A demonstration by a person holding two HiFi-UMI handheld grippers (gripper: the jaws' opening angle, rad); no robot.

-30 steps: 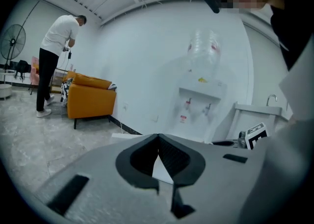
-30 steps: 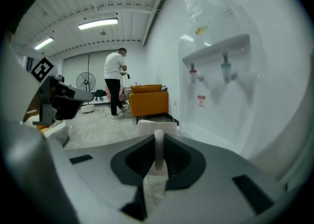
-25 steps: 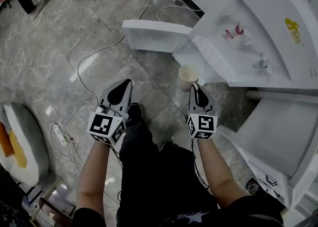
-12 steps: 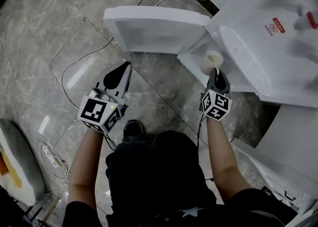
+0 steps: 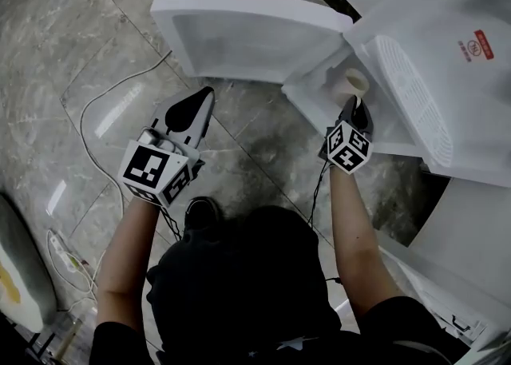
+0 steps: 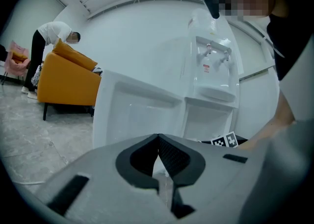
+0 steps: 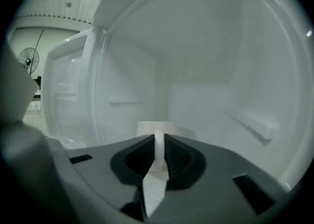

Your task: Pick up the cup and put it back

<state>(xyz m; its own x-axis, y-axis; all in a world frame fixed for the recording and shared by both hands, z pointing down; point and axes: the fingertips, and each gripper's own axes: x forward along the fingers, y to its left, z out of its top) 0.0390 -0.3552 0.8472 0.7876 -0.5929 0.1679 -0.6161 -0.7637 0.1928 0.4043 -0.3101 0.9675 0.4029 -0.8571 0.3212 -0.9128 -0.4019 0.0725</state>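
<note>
Head view: the person stands on a grey marble-tiled floor (image 5: 80, 52) in front of a white water dispenser (image 5: 447, 12) whose white lower cabinet door (image 5: 239, 36) is swung wide open. The right gripper (image 5: 356, 106) reaches to the mouth of the lower compartment and holds a pale paper cup (image 5: 354, 82) by its near wall, mouth up, at the compartment's front edge. Whether its base rests on anything cannot be told. The left gripper (image 5: 201, 101) hangs over the floor, well apart from the cup, pointing toward the open door.

Left gripper view: the left gripper (image 6: 158, 142) has its two dark pads pressed together at the tips with nothing between them. Beyond it are the open door (image 6: 132, 110), the dispenser (image 6: 213, 86) with its taps (image 6: 216, 54), an orange armchair (image 6: 68, 76) and a person in a white top (image 6: 49, 34) bending over behind it.

Right gripper view: the right gripper (image 7: 159, 144) pinches the cup's thin wall edge-on between its pads. The cup (image 7: 149, 129) shows just above them, with the white inside of the compartment (image 7: 206, 95) all round and the door (image 7: 68, 90) at the left.
</note>
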